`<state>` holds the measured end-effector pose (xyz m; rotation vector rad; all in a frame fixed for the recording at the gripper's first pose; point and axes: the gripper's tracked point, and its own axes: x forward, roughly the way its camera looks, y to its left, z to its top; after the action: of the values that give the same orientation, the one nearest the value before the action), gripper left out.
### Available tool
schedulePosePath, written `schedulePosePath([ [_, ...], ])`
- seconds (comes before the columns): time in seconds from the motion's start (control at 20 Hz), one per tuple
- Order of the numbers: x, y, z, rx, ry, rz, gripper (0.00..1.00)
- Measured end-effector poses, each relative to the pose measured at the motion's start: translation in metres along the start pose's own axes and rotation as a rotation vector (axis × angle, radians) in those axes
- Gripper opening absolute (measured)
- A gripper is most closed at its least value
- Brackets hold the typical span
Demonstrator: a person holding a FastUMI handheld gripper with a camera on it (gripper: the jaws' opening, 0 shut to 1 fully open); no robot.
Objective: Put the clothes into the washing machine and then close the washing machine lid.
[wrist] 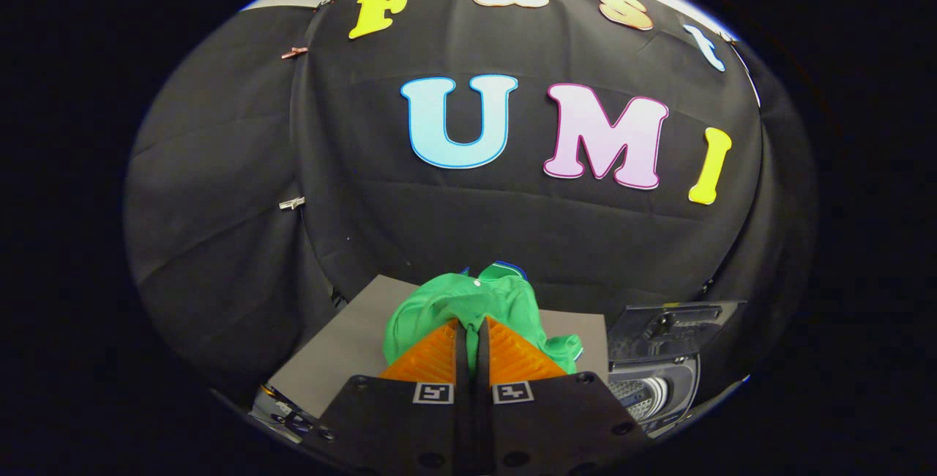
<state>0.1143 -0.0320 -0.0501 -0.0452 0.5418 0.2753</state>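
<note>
Gripper: fingers nearly together, narrow gap, both pressing on a fold of the green garment. Cloth is bunching up ahead of the tips and draping to approx 4 o'clock of the fingers, where a lobe is hanging past the right finger. A blue trim is showing at the garment's far edge, 12 o'clock.

Garment is sitting over a grey board w/ bare surface lying open at 9–10 o'clock of the fingers; board's far edge is running just behind the cloth.

Toy washing machine is standing at 3–4 o'clock, near the board's right edge. Lid is standing raised, drum opening is showing below it. Open room betw. cloth lobe and machine is slim but clear.

Black cloth wall is closing the scene beyond the board.
</note>
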Motion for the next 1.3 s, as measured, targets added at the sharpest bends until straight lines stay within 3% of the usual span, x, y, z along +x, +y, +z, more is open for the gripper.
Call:
schedulePosePath([
  [0.35, -0.013, -0.060, -0.001, 0.021, -0.008, -0.021, 0.05],
  [0.85, -0.039, -0.146, 0.000, -0.008, -0.042, 0.139, 0.05],
  [1.3, -0.048, -0.287, 0.001, 0.053, -0.076, 0.204, 0.05],
])
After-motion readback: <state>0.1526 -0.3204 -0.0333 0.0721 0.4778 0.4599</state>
